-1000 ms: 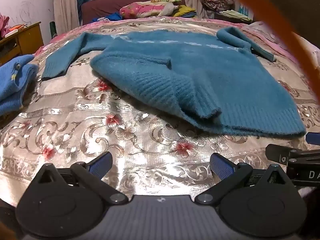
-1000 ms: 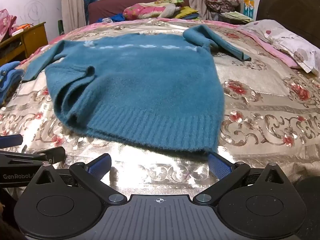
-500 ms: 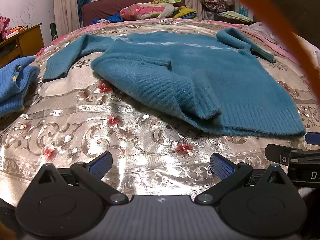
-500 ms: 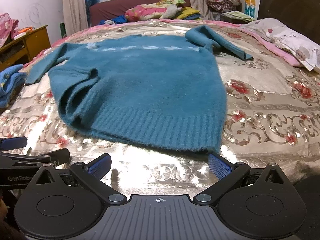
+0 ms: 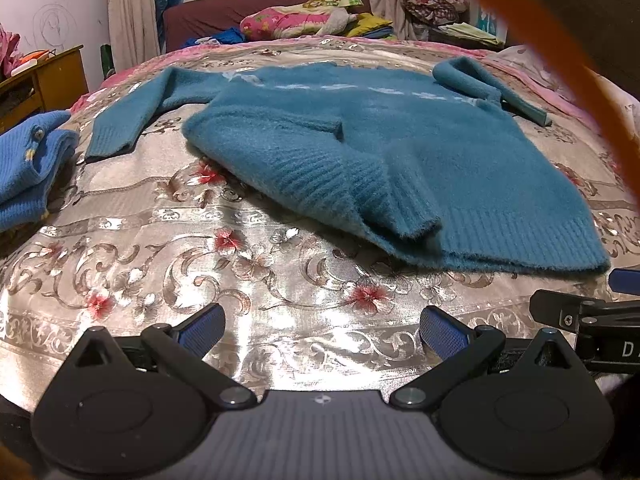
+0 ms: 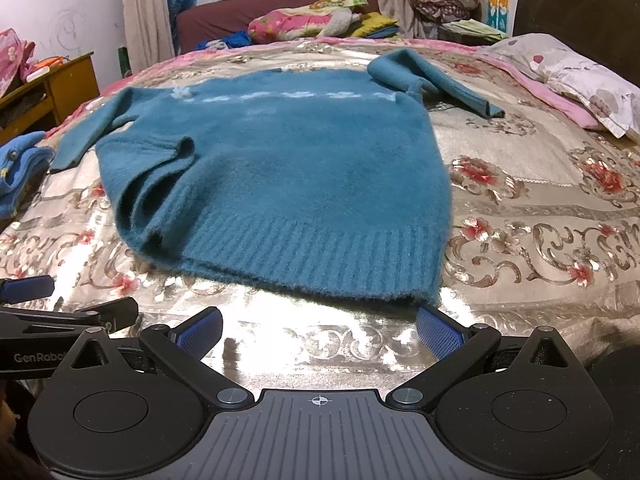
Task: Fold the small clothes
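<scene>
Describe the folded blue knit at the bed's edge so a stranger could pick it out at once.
Start at the bed with the shiny floral bedspread, where a big teal sweater lies spread out. Look off its left sleeve to the bed's left edge, towards the wooden cabinet: the folded blue knit sits there. It is a brighter blue than the sweater, compactly folded, and has a small button.

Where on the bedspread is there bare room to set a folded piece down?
Bare bedspread lies between the teal sweater hem and the grippers, and right of the sweater toward the pillow. Crowded: the left edge, holding the blue garment.
</scene>
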Action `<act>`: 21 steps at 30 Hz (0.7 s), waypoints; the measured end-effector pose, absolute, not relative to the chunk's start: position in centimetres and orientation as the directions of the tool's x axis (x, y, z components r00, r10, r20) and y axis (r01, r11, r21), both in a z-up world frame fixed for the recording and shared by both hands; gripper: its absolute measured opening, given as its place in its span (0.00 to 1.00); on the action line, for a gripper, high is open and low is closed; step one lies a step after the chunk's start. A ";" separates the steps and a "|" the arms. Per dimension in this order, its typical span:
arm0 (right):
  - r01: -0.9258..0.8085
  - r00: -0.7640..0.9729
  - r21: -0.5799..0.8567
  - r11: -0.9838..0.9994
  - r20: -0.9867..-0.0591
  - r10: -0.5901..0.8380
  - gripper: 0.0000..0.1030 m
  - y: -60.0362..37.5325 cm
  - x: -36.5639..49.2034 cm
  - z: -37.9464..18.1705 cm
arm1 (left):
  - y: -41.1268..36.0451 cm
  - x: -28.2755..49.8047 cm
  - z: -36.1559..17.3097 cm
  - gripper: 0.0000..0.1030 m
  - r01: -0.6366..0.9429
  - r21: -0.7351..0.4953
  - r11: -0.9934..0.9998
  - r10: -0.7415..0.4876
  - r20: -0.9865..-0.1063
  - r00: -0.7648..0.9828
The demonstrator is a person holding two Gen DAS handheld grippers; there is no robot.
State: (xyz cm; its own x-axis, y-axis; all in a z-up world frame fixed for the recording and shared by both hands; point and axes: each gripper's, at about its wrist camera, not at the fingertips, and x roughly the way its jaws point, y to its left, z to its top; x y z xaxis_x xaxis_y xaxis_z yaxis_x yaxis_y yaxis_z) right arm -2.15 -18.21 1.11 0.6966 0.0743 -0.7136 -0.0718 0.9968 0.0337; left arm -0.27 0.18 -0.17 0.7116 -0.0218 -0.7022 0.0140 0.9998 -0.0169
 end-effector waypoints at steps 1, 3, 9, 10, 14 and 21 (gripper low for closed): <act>-0.071 0.696 0.034 0.997 -0.714 0.075 1.00 -18.2 -2.2 1.1 | 0.2 -0.3 -0.2 1.00 0.014 -0.017 1.000 -0.022 -0.703 0.711; -0.069 0.695 0.035 0.997 -0.716 0.074 1.00 -18.2 -2.2 1.1 | 0.1 -0.3 -0.2 1.00 0.014 -0.017 1.000 -0.022 -0.702 0.712; -0.068 0.695 0.034 0.997 -0.716 0.072 1.00 -18.2 -2.2 1.1 | 0.1 -0.3 -0.2 1.00 0.014 -0.017 1.000 -0.021 -0.702 0.712; -0.068 0.695 0.034 0.997 -0.716 0.072 1.00 -18.2 -2.2 1.1 | 0.1 -0.3 -0.2 1.00 0.014 -0.017 1.000 -0.022 -0.702 0.711; -0.067 0.694 0.035 0.997 -0.716 0.072 1.00 -18.2 -2.2 1.1 | 0.0 -0.3 -0.2 1.00 0.016 -0.017 1.000 -0.023 -0.702 0.712; -0.068 0.694 0.034 0.997 -0.716 0.072 1.00 -18.2 -2.2 1.1 | -0.1 -0.4 -0.1 1.00 0.023 -0.018 1.000 -0.029 -0.703 0.711</act>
